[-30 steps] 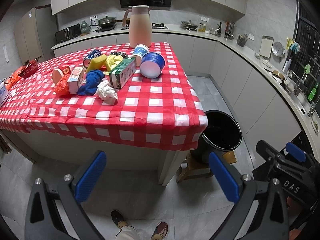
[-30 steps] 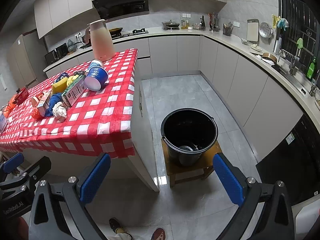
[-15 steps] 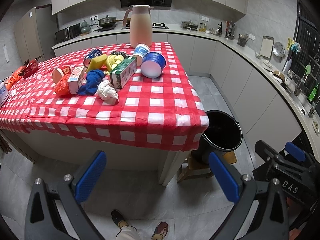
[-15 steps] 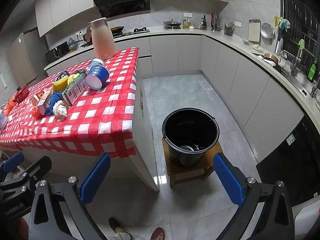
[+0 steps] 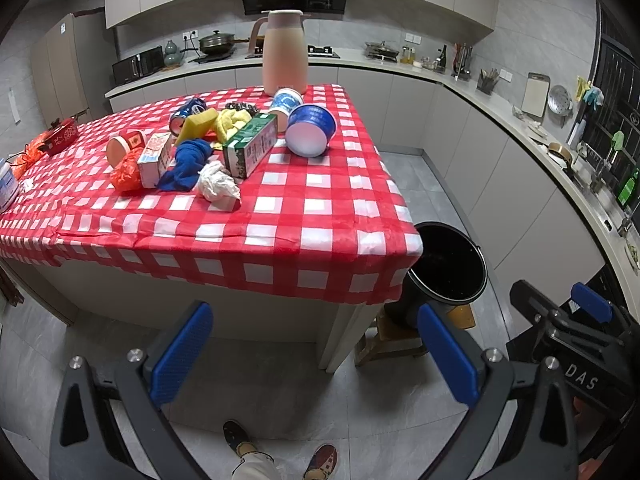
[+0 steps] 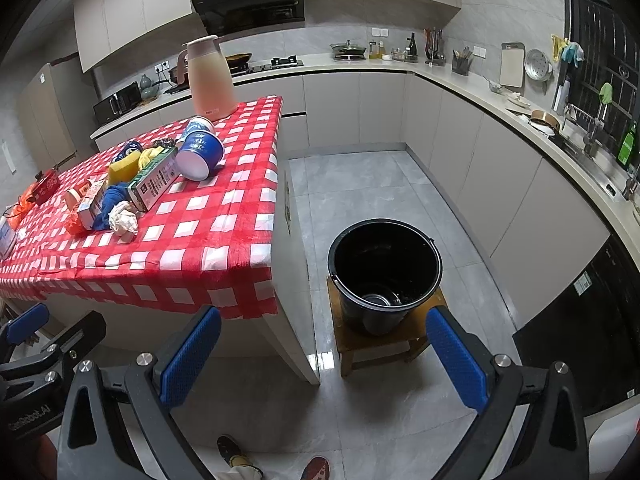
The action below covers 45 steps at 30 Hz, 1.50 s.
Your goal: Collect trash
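Trash lies heaped on the red checked tablecloth (image 5: 280, 216): a crumpled white paper (image 5: 218, 186), a green carton (image 5: 250, 145), a tipped blue paper bowl (image 5: 311, 130), a blue cloth (image 5: 188, 162), a small milk carton (image 5: 154, 158), an orange bag (image 5: 126, 172), a yellow sponge (image 5: 195, 125) and a can (image 5: 188, 110). A black bucket (image 6: 384, 272) stands on a wooden stool (image 6: 384, 340) right of the table, with something metallic at its bottom. My left gripper (image 5: 316, 356) is open and empty, well short of the table. My right gripper (image 6: 320, 360) is open and empty, near the bucket.
A tall pink thermos jug (image 5: 285, 52) stands at the table's far edge. Kitchen counters (image 6: 500, 104) wrap the back and right side. Grey tiled floor (image 6: 360, 184) lies between table and cabinets. The person's shoes (image 5: 280, 456) show at the bottom edge.
Both views have shifted only slightly; the table and bucket sit a touch nearer. Both grippers stay open and nothing on the table has moved.
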Each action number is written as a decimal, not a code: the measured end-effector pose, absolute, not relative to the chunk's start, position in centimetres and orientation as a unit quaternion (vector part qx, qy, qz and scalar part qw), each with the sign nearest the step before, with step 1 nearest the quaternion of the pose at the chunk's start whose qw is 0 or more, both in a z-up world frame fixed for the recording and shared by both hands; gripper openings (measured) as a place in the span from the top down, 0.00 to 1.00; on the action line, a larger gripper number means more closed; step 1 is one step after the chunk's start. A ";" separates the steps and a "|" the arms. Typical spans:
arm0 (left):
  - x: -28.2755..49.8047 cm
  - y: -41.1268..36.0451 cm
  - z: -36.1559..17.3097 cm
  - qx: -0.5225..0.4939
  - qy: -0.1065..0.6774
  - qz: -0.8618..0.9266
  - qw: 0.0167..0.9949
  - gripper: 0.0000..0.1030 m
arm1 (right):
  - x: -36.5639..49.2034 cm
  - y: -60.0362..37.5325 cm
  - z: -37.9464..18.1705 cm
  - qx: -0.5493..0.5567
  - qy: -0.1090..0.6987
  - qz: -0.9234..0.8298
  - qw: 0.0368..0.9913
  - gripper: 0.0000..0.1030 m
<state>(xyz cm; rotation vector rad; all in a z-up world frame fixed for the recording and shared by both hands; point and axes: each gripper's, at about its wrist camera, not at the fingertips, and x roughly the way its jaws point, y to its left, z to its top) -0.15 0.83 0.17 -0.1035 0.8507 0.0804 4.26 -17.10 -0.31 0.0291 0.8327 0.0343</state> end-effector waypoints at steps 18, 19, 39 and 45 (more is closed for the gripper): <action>0.3 1.3 0.2 -0.050 0.413 0.041 0.909 0.00 | 4.8 -17.1 -0.5 0.017 0.406 0.017 0.914 0.00; 0.4 1.3 0.2 -0.050 0.413 0.041 0.909 0.00 | 4.9 -17.0 -0.5 0.017 0.406 0.018 0.914 0.00; 2.0 2.9 0.4 -0.048 0.407 0.078 0.909 0.00 | 7.3 -15.9 -0.5 0.009 0.394 0.047 0.918 0.00; 2.9 4.8 0.3 -0.058 0.408 0.097 0.906 0.00 | 8.7 -15.0 -0.4 0.011 0.391 0.063 0.918 0.00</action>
